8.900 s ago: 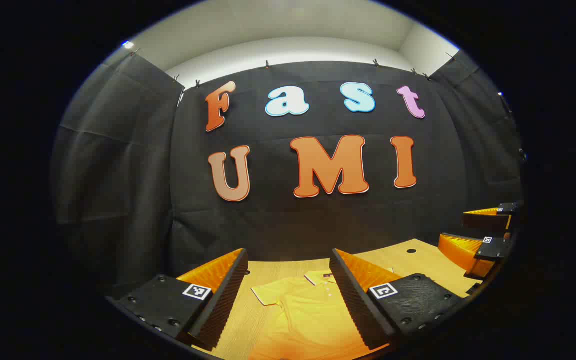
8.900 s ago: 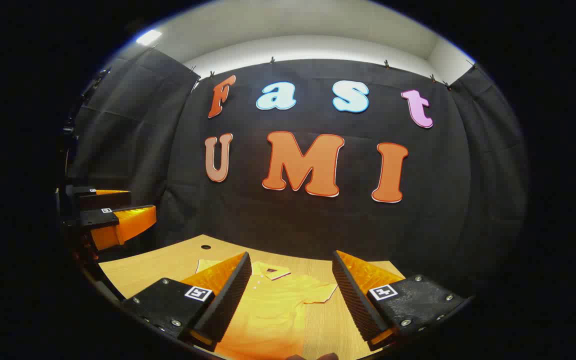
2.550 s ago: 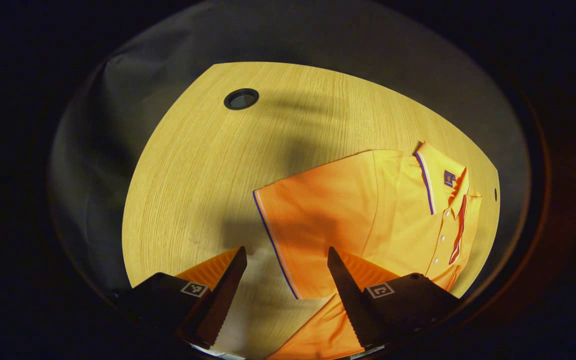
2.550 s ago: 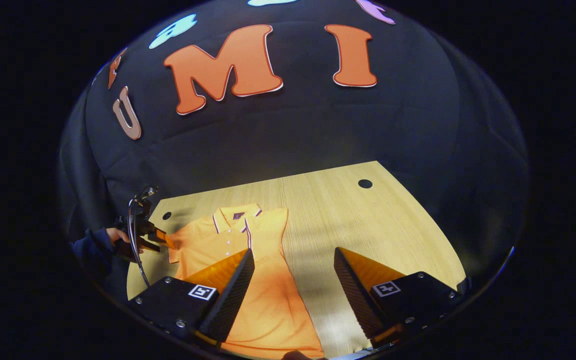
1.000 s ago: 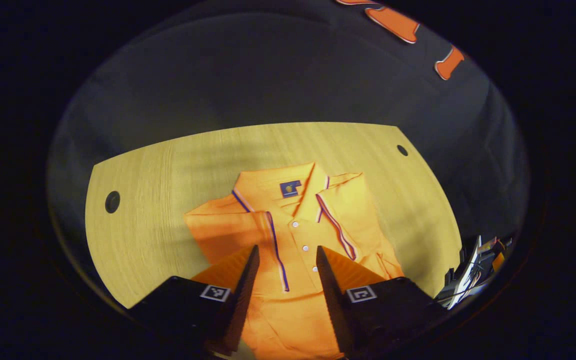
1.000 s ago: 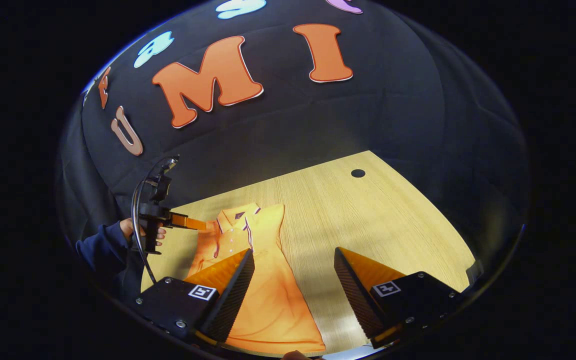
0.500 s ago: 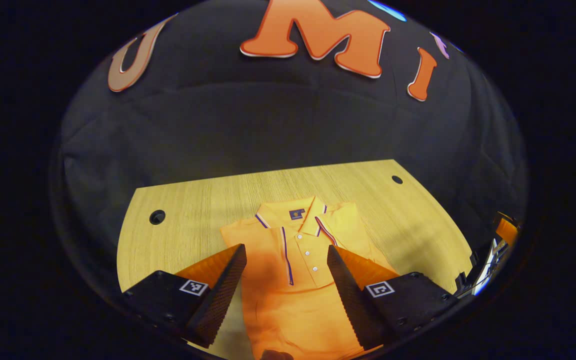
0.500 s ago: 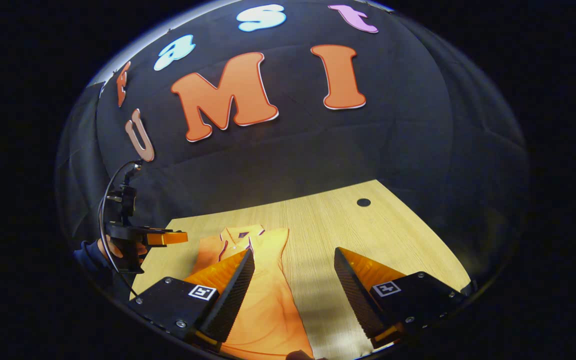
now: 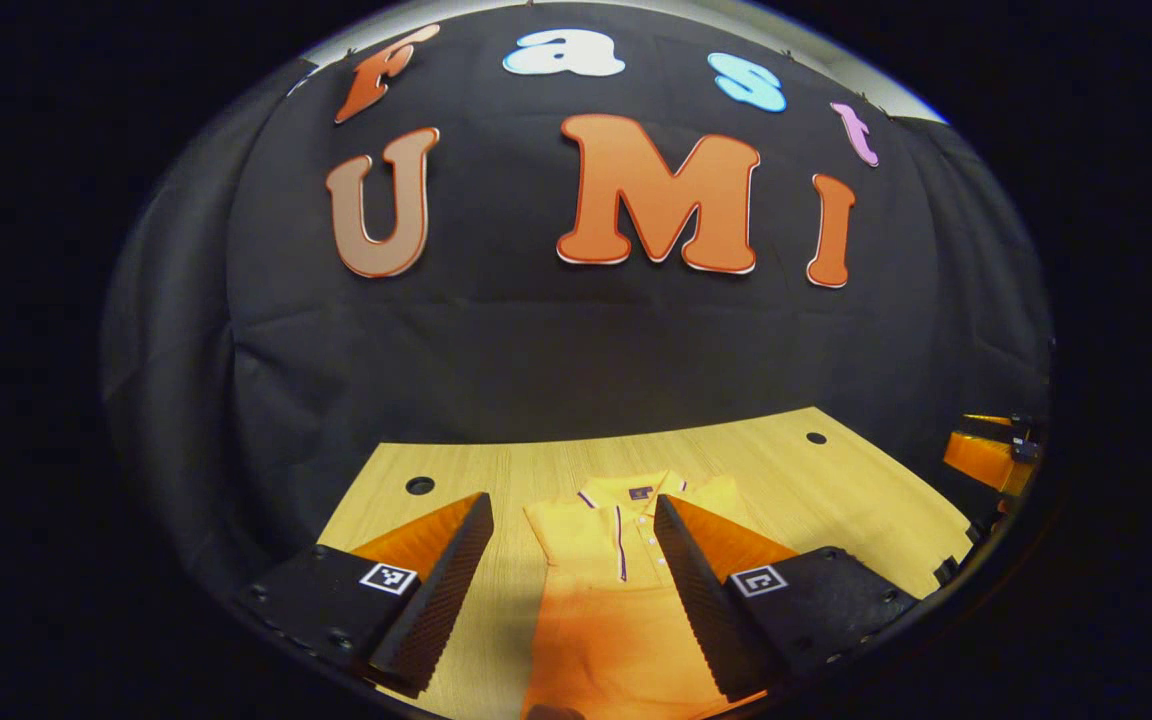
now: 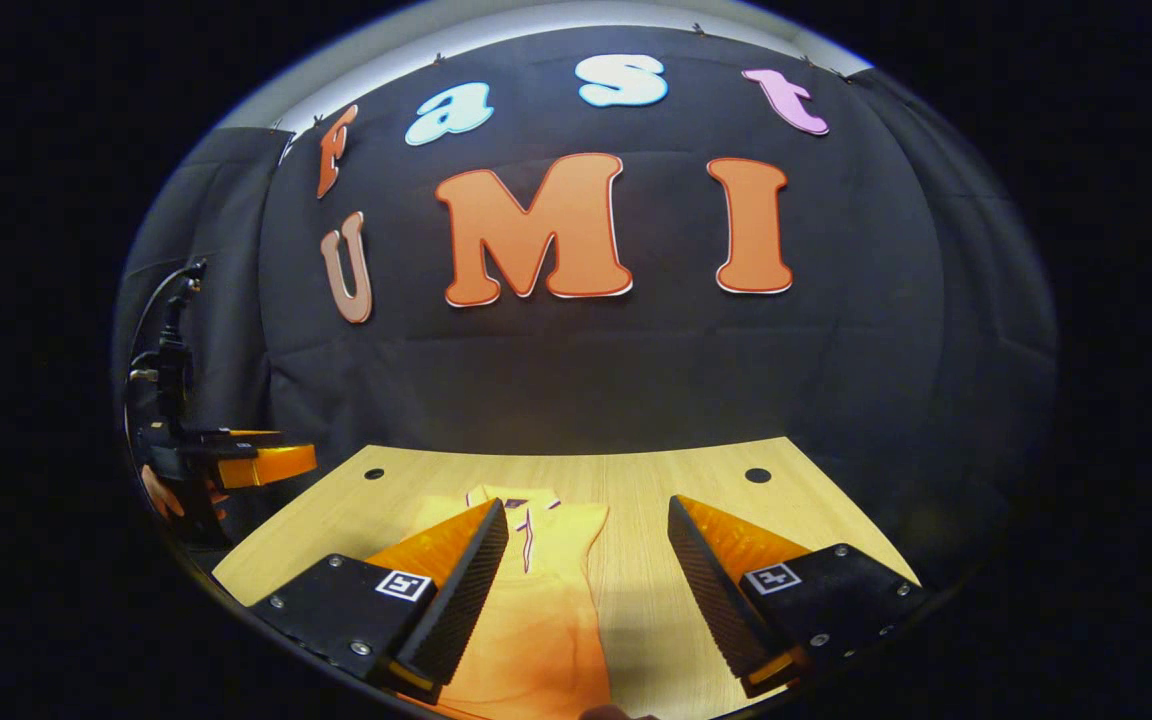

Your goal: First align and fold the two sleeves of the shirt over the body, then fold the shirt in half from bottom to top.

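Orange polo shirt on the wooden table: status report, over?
Left gripper and right gripper: jaws open, holding nothing. Orange polo shirt flat on wooden table, sleeves folded in; bottom fold not done. Nothing in the way.

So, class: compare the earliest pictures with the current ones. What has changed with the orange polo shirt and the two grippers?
Both short sleeves of the orange polo shirt have been folded in over its body, making it narrow. The left gripper and right gripper have let go and lifted back, both open. The shirt still lies collar-away on the light wooden table, not yet folded in half.

Ridged wedge fingers, black screw-studded claw blocks bearing square black-and-white markers.
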Demonstrator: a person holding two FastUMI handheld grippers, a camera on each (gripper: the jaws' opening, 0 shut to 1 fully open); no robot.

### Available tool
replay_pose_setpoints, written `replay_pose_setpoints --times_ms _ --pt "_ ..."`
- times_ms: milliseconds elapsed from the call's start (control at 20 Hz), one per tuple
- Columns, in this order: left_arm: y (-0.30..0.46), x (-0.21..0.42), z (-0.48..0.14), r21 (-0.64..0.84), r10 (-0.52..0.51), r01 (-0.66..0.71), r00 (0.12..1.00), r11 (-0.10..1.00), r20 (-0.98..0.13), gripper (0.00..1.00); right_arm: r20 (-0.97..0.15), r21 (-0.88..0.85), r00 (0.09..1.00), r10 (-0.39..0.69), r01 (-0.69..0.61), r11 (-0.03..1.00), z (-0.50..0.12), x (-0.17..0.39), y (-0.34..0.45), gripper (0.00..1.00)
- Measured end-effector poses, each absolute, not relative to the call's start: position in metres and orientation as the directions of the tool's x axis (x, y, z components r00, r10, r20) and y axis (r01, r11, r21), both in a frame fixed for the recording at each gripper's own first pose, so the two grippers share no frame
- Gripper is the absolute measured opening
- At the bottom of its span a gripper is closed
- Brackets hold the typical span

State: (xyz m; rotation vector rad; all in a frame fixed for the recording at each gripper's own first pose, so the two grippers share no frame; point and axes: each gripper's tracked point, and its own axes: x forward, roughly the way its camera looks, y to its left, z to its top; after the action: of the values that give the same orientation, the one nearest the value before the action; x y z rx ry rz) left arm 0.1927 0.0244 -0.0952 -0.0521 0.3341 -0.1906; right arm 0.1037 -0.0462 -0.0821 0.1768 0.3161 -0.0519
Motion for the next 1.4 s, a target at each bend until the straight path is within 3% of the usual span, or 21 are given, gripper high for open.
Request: replay_pose_setpoints --times_ms 250,650,800,1000,1400 --pt "0.042 0.135 -0.094 -0.055 -0.134 0.122 0.939 0.991 -0.316 0.98 -0.378 0.134 0.926 0.02 0.033 0.99 -0.108 0.081 -0.032 0.98" --pt "0.049 0.063 -0.182 -0.099 -0.111 0.067 0.833 0.993 -0.542 0.98 -0.614 0.165 0.785 0.082 0.027 0.986 -0.19 0.013 -0.017 0.99" --pt "0.058 0.04 -0.221 -0.08 -0.088 0.047 0.764 0.996 -0.639 0.98 -0.721 0.156 0.686 0.095 0.027 0.987 -0.233 -0.012 -0.01 0.99" --pt "0.061 0.016 -0.27 -0.071 -0.097 0.067 0.612 0.995 -0.785 0.99 -0.829 0.19 0.543 0.134 0.049 0.98 -0.282 -0.053 -0.004 0.99" --pt "0.067 -0.031 -0.339 -0.096 -0.116 0.078 0.331 0.992 -0.937 0.98 -0.933 0.194 0.319 0.168 0.051 0.98 -0.332 -0.096 0.006 0.99"
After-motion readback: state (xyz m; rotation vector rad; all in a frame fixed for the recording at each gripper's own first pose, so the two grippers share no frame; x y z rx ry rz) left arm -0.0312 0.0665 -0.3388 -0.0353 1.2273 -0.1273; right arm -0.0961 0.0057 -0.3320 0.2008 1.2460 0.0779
